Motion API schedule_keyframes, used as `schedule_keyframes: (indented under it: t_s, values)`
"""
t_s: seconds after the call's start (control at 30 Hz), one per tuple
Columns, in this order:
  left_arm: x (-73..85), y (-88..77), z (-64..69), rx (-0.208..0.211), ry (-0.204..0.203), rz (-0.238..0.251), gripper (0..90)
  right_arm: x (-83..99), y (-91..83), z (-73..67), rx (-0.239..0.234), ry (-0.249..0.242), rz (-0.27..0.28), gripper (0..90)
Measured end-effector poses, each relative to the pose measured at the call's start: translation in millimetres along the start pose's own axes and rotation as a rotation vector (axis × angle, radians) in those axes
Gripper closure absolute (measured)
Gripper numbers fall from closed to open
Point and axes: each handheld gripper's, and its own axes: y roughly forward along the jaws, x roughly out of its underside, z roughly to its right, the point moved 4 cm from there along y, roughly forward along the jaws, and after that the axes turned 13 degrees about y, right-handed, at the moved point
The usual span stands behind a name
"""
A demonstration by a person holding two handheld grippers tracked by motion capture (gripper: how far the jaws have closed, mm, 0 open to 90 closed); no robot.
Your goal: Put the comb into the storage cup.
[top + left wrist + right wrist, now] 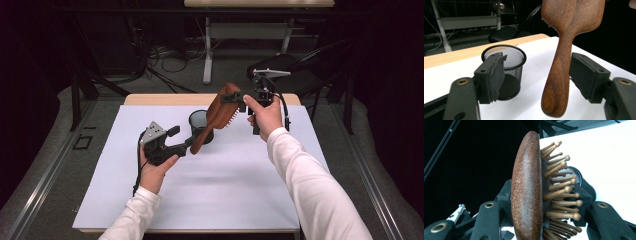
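Observation:
A brown wooden hairbrush [215, 117] hangs slanted above the white sheet, head up and handle down. My right gripper [235, 97] is shut on the head, one jaw on the smooth back [527, 190] and the other against the wooden bristles [560, 192]. My left gripper [181, 139] stands open around the handle [560, 70]. One of its pads [587, 75] is close beside the handle and the other pad [495, 75] is well clear of it. A black mesh cup [199, 120] stands upright on the sheet just behind the handle.
The white sheet [225, 190] covers most of the wooden table [150, 99]. A black chair [280, 62] stands behind the table's far right. Cables and another table's legs [207, 50] lie on the floor beyond.

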Motion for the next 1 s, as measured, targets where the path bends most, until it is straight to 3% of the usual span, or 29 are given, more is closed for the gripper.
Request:
schedule_keyframes:
  t_s: [0.27,0.7,0.87,1.0]
  values:
    - [0.2,0.5,-0.1,-0.01,0.002,-0.013,19.6,-2.0,-2.8,1.8,0.017,-0.008,0.008,48.5]
    - [1.5,-1.1,-6.2,-0.028,-0.029,-0.017,15.5,-6.7,-9.8,3.8,0.026,-0.006,0.038,48.4]
    - [4.4,0.3,-7.6,-0.045,-0.011,-0.041,14.9,-9.7,-13.6,4.3,0.03,-0.001,0.05,48.4]
    - [5.2,0.0,-9.0,-0.044,-0.028,-0.04,14.6,-11.8,-15.9,4.3,0.034,0.0,0.06,48.4]
